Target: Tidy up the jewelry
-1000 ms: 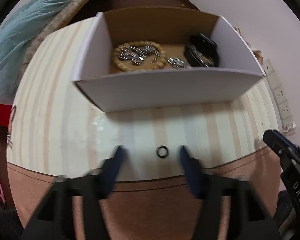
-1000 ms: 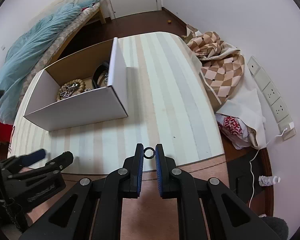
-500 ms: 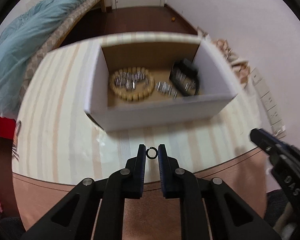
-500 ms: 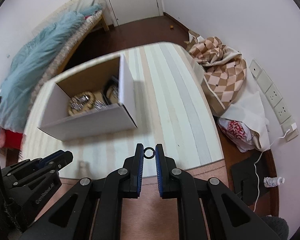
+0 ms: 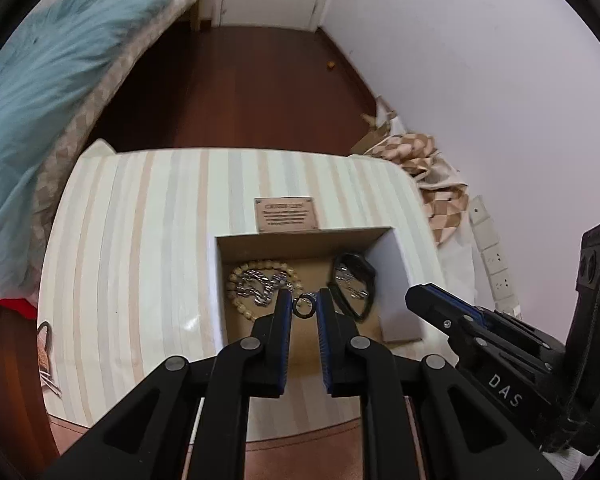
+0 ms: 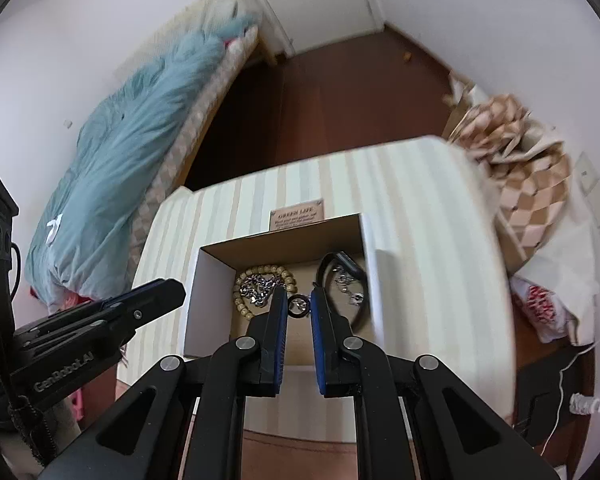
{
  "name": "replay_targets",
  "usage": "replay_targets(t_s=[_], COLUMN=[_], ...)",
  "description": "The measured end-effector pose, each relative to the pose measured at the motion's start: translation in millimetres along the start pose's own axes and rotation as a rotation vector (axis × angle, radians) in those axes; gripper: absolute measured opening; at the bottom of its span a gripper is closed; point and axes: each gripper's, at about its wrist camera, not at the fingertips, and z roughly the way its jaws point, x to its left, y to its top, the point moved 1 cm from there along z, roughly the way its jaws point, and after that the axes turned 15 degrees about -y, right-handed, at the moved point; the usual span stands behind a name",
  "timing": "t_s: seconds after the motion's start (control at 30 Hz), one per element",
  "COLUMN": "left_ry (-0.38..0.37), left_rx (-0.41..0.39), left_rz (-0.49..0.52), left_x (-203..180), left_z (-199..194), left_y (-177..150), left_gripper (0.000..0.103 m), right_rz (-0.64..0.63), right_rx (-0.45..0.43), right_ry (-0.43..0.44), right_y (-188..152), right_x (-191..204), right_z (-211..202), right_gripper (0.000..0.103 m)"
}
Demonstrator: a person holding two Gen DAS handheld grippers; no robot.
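Observation:
An open white cardboard box (image 5: pixel 214 280) (image 6: pixel 194 300) stands on the striped table. Inside lie a tan bead bracelet with a silver chain (image 5: pixel 260 284) (image 6: pixel 260 288) and a black strap with silver pieces (image 5: pixel 354 284) (image 6: pixel 342 280). My left gripper (image 5: pixel 303 307) is shut on a small dark ring (image 5: pixel 303 306) held over the box. My right gripper (image 6: pixel 299 307) is shut on another small dark ring (image 6: pixel 299 306), also over the box. Each gripper shows side-on in the other's view, the right one (image 5: pixel 424 300) and the left one (image 6: pixel 172 292).
A small brown plaque (image 5: pixel 286 214) (image 6: pixel 298 214) lies on the table (image 5: pixel 140 240) behind the box. A bed with a teal blanket (image 5: pixel 56 64) is at the left. A checked cloth (image 6: pixel 532 184), white bags and wall sockets (image 5: pixel 496 264) are at the right.
Both grippers have risen and moved forward with their rings, from near the table's front edge to above the open box. The left gripper closed on its ring a second ago.

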Motion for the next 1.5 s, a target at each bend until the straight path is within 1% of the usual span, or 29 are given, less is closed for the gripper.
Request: replay_targets(t_s=[0.07,0.1,0.17,0.2,0.23,0.27,0.3,0.33,0.37,0.43,0.5,0.53,0.57,0.6,0.63,0.67,0.73,0.8,0.83,0.93,1.0,1.17,1.27,1.5], left_ry=[-0.008,0.0,0.049,0.062,0.071,0.079,0.086,0.089,0.094,0.124,0.137,0.151,0.164,0.18,0.193,0.217,0.248,0.288,0.303,0.325,0.326,0.326,0.327,0.274], left_rx=[0.003,0.013,0.027,0.026,0.017,0.004,-0.011,-0.022,-0.028,-0.031,-0.025,-0.025,-0.023,-0.02,-0.02,-0.023,-0.026,-0.036,-0.041,-0.049,-0.055,-0.086,-0.117,-0.199], left_rz=[-0.033,-0.045,-0.071,-0.074,-0.073,-0.073,-0.075,-0.074,-0.07,-0.066,-0.065,-0.066,-0.063,-0.056,-0.052,-0.042,-0.02,0.005,0.012,0.019,0.017,0.027,0.041,0.058], left_x=[10,14,21,24,25,27,30,32,33,36,38,39,39,39,38,37,33,29,27,19,13,-6,-22,-64], left_z=[3,5,7,6,4,1,-3,-6,-9,-12,-14,-15,-16,-17,-18,-20,-22,-26,-28,-35,-42,-66,-86,-148], left_y=[10,13,21,23,24,24,24,24,23,19,13,9,5,-2,-6,-14,-24,-34,-39,-54,-62,-78,-85,-104], left_gripper=[0.011,0.012,0.014,0.023,0.041,0.053,0.075,0.079,0.079,0.08,0.08,0.083,0.086,0.093,0.098,0.1,0.1,0.1,0.101,0.102,0.102,0.102,0.102,0.102], right_rz=[-0.005,-0.006,-0.008,-0.007,-0.008,-0.01,-0.011,-0.01,-0.007,0.007,0.008,0.001,-0.013,-0.026,-0.041,-0.053,-0.085,-0.102,-0.11,-0.129,-0.132,-0.115,-0.102,-0.102], right_rx=[0.042,0.063,0.118,0.141,0.149,0.15,0.149,0.144,0.137,0.132,0.125,0.115,0.105,0.093,0.078,0.067,0.038,0.028,0.024,0.001,-0.018,-0.046,-0.071,-0.164], right_ry=[0.016,0.026,0.049,0.051,0.053,0.056,0.055,0.046,0.041,0.046,0.015,-0.006,-0.05,-0.088,-0.123,-0.146,-0.225,-0.27,-0.291,-0.334,-0.355,-0.356,-0.351,-0.356], right_y=[15,22,32,35,39,39,41,41,40,38,35,32,28,24,19,15,3,-6,-12,-27,-37,-52,-60,-80], right_x=[5,6,10,11,12,13,13,12,11,6,1,-2,-4,-5,-4,-5,-5,-7,-7,-7,-7,-9,-10,-6], right_z=[15,22,35,40,42,43,43,41,39,34,28,24,20,16,12,8,-4,-11,-16,-31,-44,-79,-109,-193], right_gripper=[0.012,0.012,0.013,0.013,0.013,0.017,0.03,0.037,0.045,0.046,0.046,0.046,0.053,0.065,0.071,0.081,0.087,0.096,0.098,0.099,0.099,0.1,0.1,0.1])
